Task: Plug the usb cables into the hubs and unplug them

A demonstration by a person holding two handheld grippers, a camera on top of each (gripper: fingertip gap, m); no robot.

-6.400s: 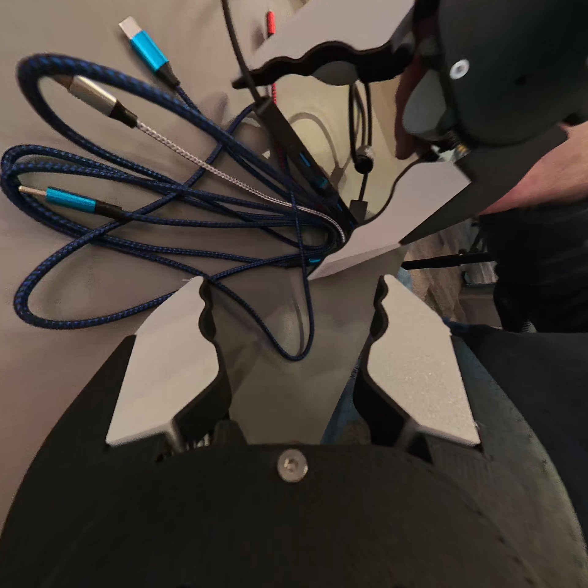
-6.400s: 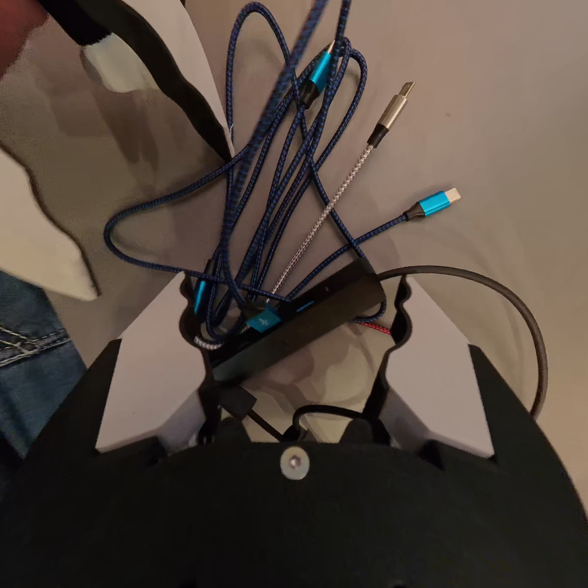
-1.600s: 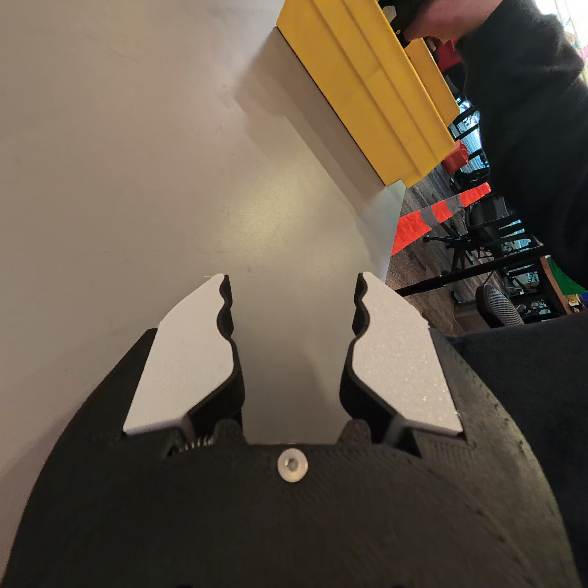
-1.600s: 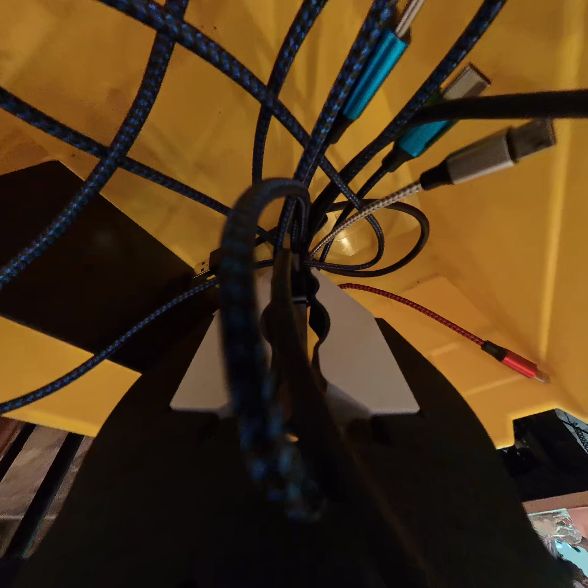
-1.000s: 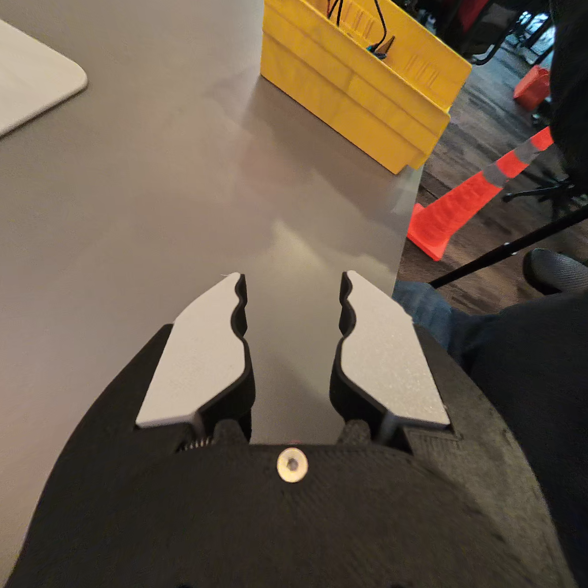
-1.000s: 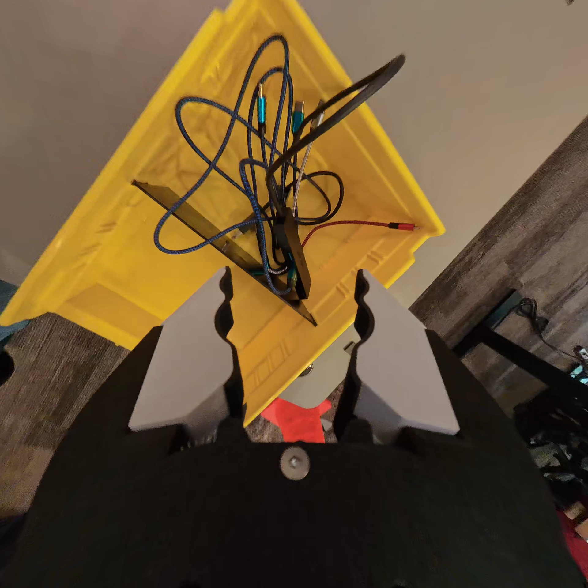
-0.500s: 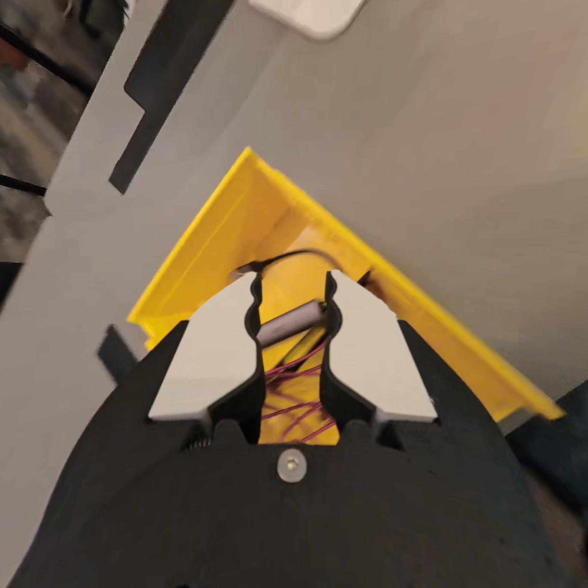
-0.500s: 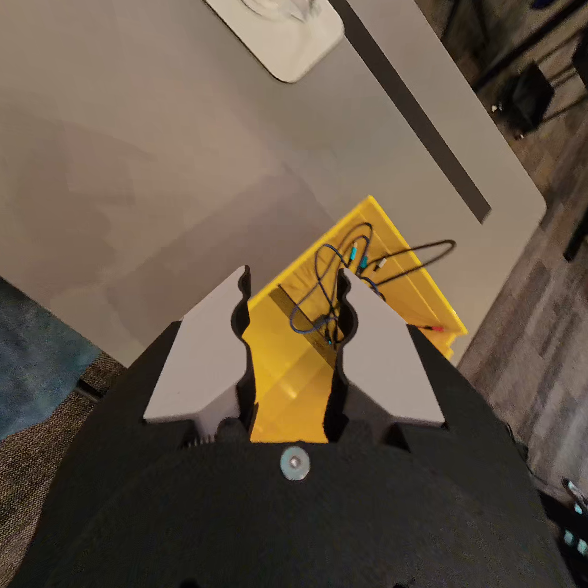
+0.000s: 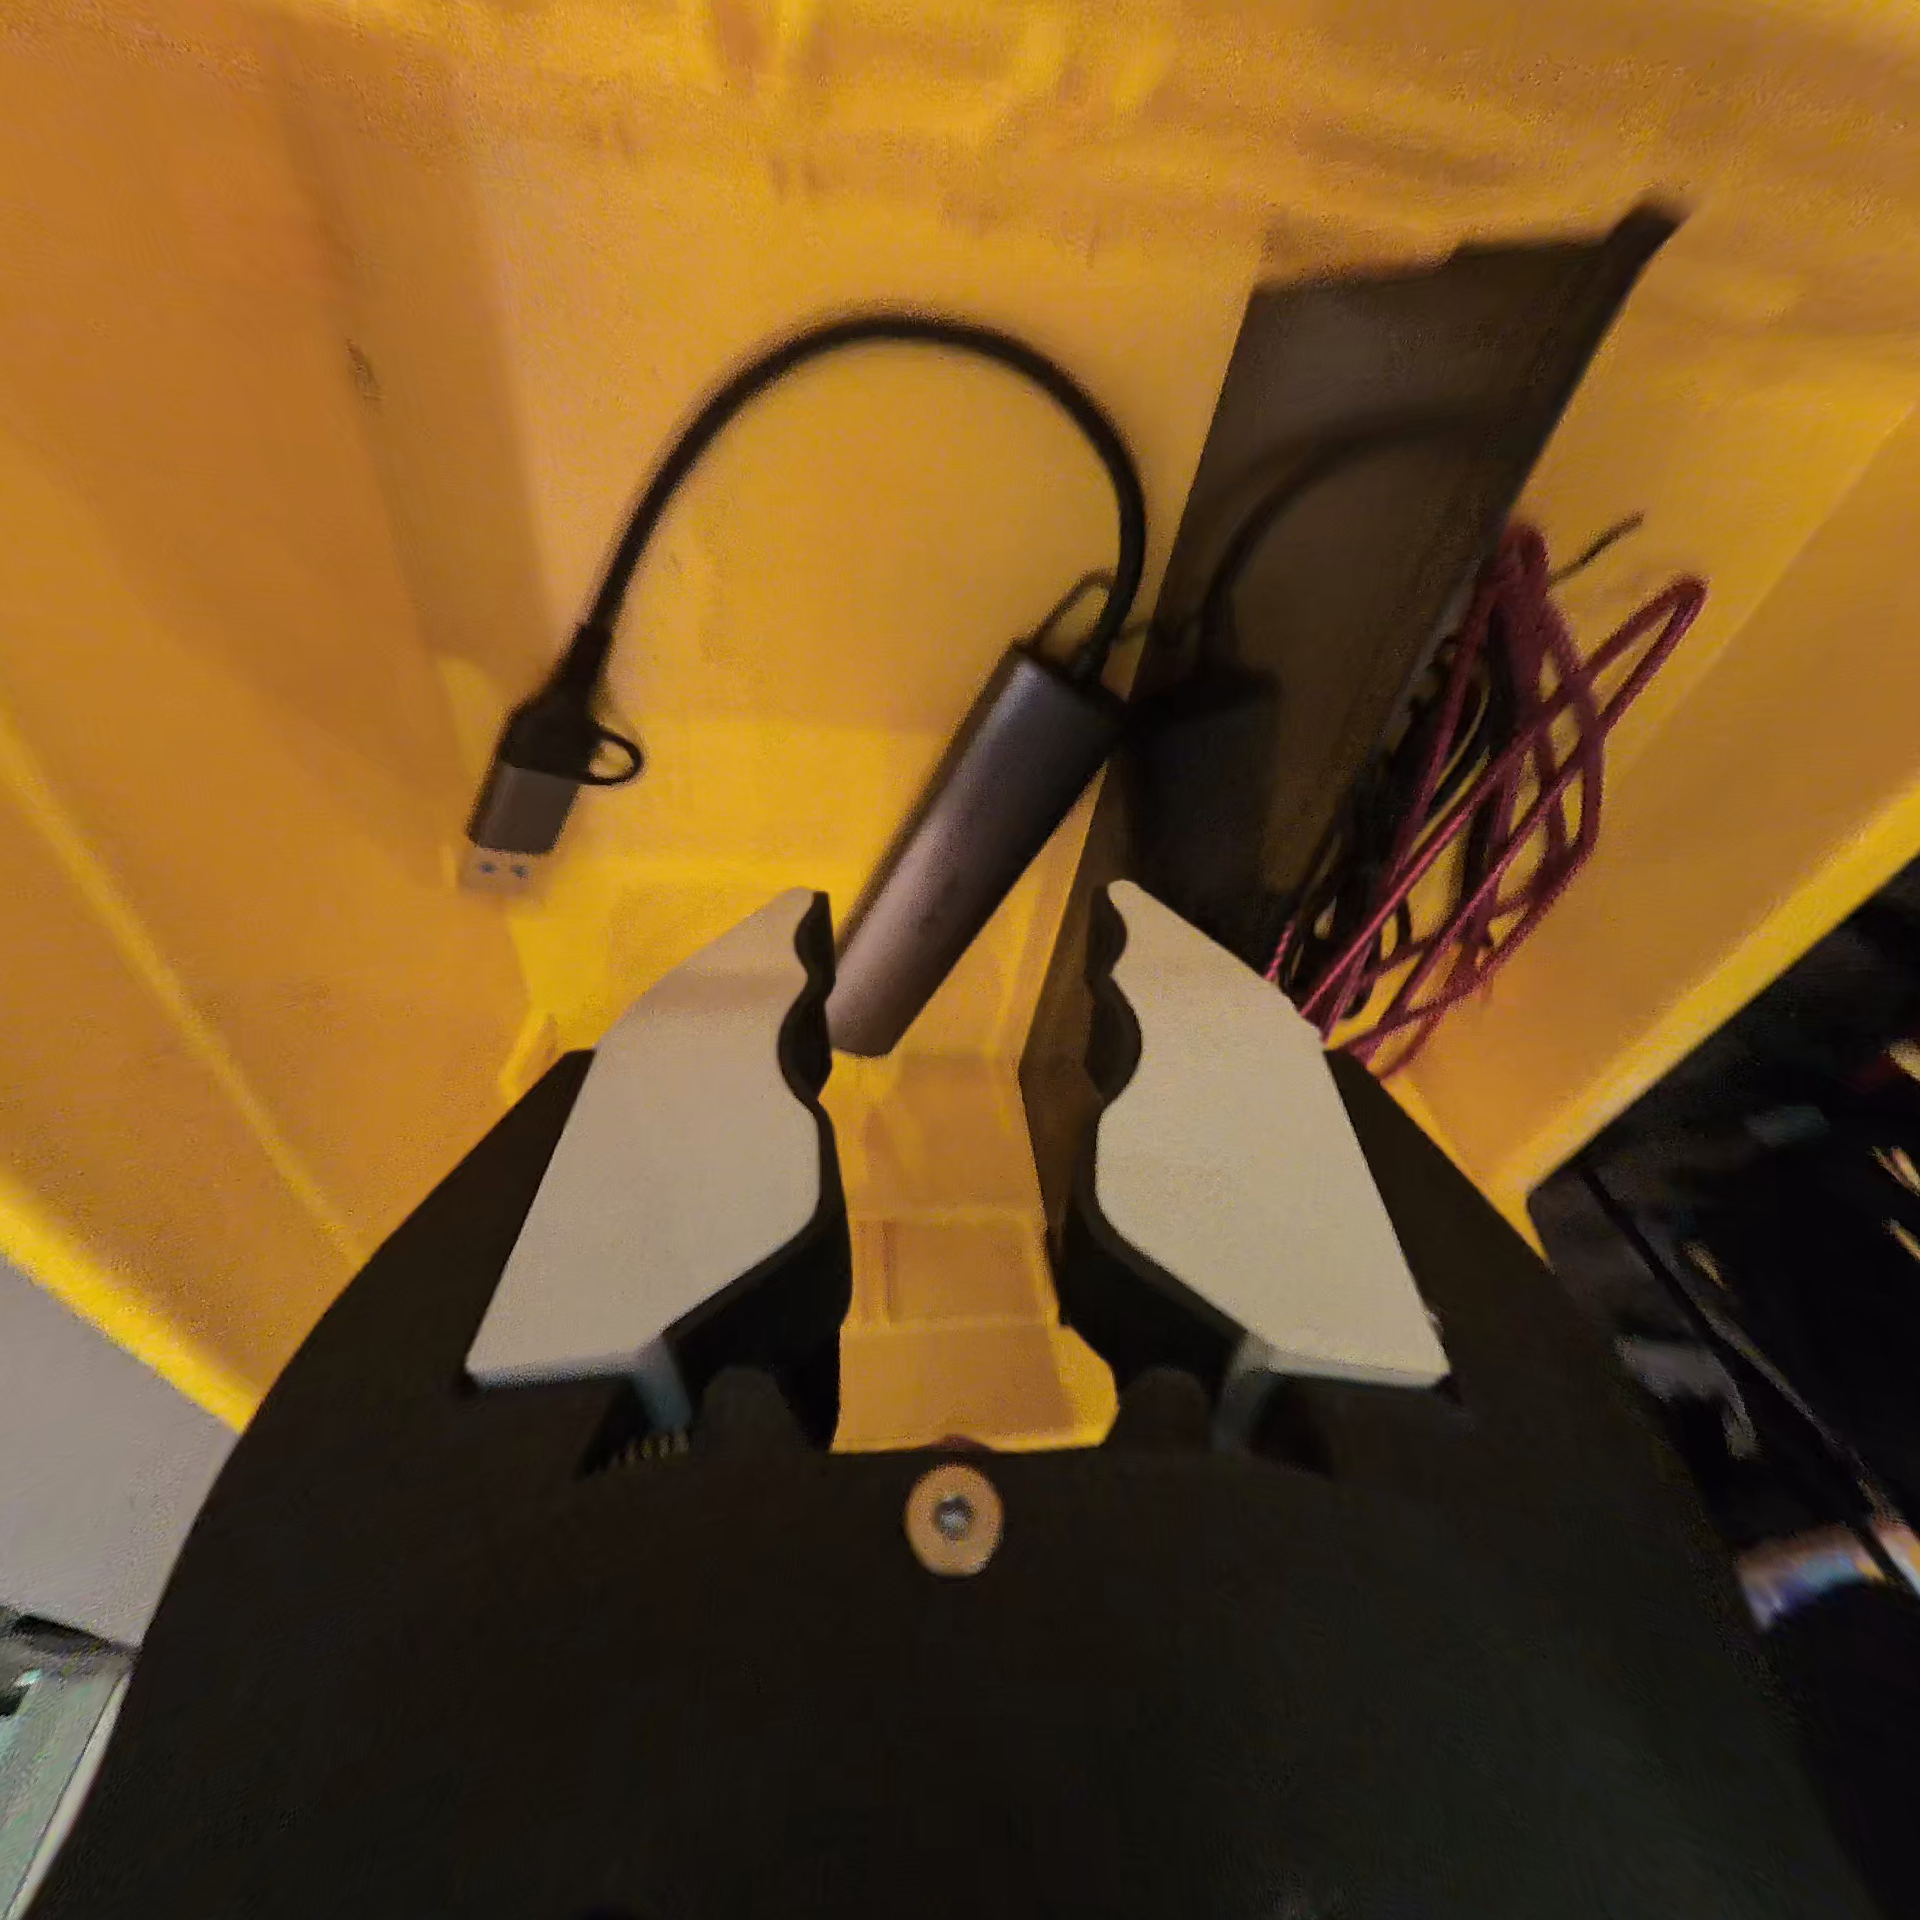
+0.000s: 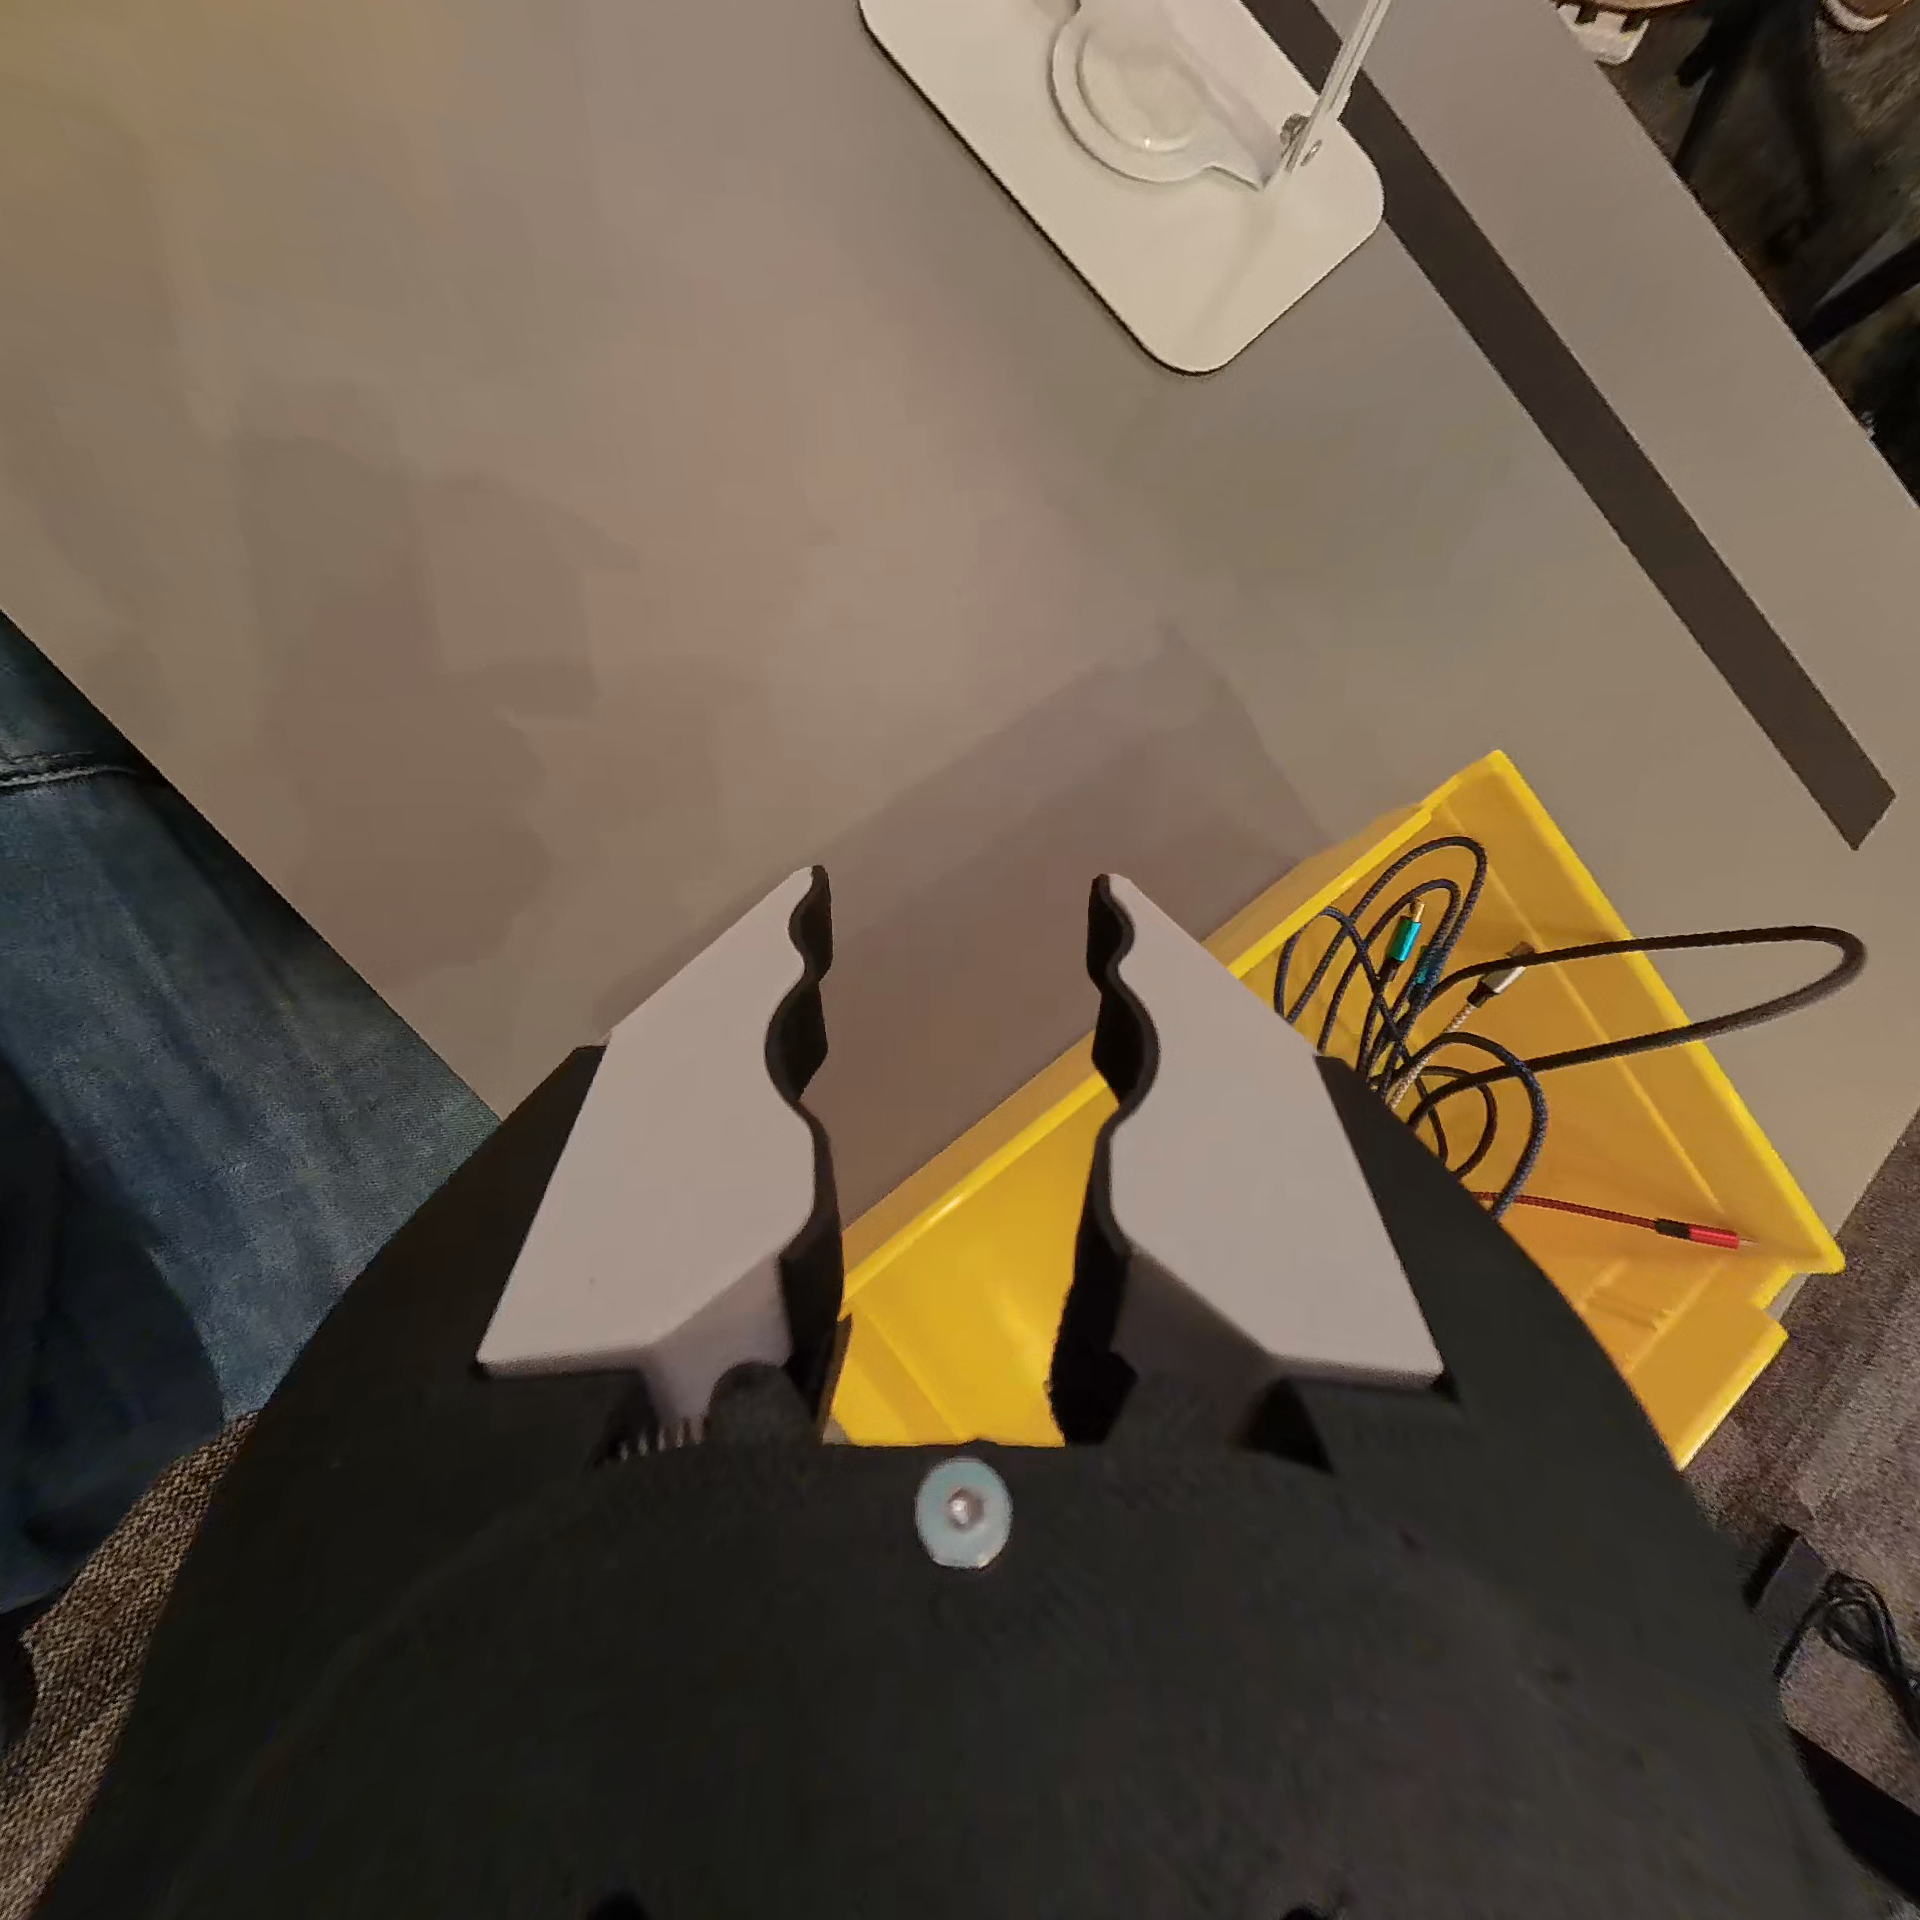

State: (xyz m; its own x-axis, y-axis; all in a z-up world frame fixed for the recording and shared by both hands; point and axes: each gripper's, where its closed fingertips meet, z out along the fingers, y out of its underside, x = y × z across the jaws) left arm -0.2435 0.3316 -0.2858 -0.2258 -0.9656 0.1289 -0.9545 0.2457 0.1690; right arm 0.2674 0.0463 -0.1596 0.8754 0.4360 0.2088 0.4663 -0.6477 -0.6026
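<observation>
A: Where is the left tool?

B: Down inside the yellow bin; its two fingers stand apart with nothing between them; the picture is blurred, so fine detail is lost.

A: And the hub?

B: A grey hub lies on the bin floor just ahead of the fingertips, its near end beside the left finger; I cannot tell whether they touch. Its black lead loops up and round to a grey plug lying to the left, in the same compartment.

A: What is to the right of it?

B: A dark divider stands upright in the bin, with the hub's far end against it; beyond it, in the next compartment, lies a tangle of red cables.

A: The right tool?

B: Held above the grey table, fingers apart and empty; the yellow bin sits at the table's edge, below and to its right.

A: Anything in that end of the bin?

B: Blue braided cables in a heap, one with a teal plug; a black cable arching over the rim; a red-tipped cable along the floor; a white stand base rests far across the table; a denim-clad leg shows at the left.
</observation>
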